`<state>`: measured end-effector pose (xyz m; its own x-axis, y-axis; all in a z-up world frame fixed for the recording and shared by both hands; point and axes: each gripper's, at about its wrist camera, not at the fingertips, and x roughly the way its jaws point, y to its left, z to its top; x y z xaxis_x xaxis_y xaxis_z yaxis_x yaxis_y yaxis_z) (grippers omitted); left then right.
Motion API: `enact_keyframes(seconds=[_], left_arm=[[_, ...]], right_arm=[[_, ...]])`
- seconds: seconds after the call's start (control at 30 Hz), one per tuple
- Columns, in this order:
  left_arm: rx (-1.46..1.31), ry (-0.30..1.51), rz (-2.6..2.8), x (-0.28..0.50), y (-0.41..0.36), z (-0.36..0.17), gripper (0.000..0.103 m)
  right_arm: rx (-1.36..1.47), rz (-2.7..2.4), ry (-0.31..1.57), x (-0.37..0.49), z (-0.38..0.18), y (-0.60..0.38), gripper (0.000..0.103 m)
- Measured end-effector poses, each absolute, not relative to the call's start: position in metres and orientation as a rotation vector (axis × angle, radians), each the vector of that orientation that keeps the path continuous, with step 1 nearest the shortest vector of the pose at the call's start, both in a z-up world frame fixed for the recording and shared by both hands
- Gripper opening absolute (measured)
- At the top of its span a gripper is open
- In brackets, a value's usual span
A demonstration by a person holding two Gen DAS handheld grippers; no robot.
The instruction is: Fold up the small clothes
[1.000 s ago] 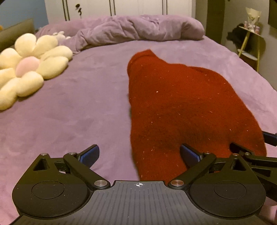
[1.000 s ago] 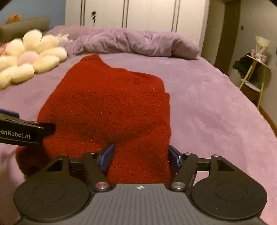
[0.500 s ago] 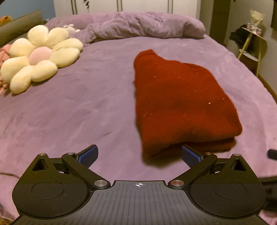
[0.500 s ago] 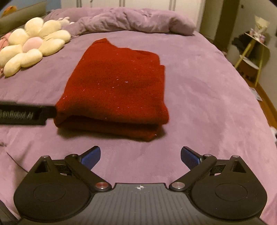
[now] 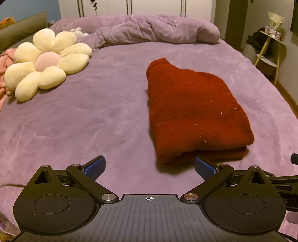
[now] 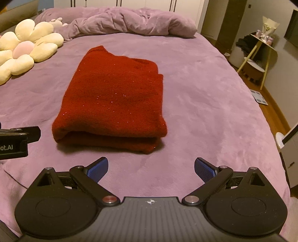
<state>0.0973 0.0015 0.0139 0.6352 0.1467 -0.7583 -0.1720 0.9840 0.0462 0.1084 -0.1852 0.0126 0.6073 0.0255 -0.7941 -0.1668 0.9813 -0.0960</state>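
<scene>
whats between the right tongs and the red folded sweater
Only bare purple bedspread lies between the right tongs and the red sweater, seen in the right wrist view.

A purple bed cover (image 6: 204, 96) is spread ahead of and under the gripper. A rumpled purple duvet (image 6: 130, 21) is heaped far ahead at the bed's head. A cream flower-shaped cushion (image 5: 46, 63) with a pink centre is laid ahead to the left. A small plush toy (image 5: 77, 31) is seen behind it. White wardrobe doors (image 5: 130, 7) are seen at the back. A yellow-legged side table (image 6: 260, 48) is placed off the bed, ahead to the right, with a wrapped bouquet (image 6: 268, 26) on top.
</scene>
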Motion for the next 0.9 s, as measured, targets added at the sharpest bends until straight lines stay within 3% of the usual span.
enact_keyframes(seconds=[0.9], left_arm=[[-0.008, 0.915, 0.182, 0.105, -0.005, 0.009, 0.103]], right_arm=[[-0.119, 0.109, 0.935, 0.118, 0.012, -0.193, 0.099]])
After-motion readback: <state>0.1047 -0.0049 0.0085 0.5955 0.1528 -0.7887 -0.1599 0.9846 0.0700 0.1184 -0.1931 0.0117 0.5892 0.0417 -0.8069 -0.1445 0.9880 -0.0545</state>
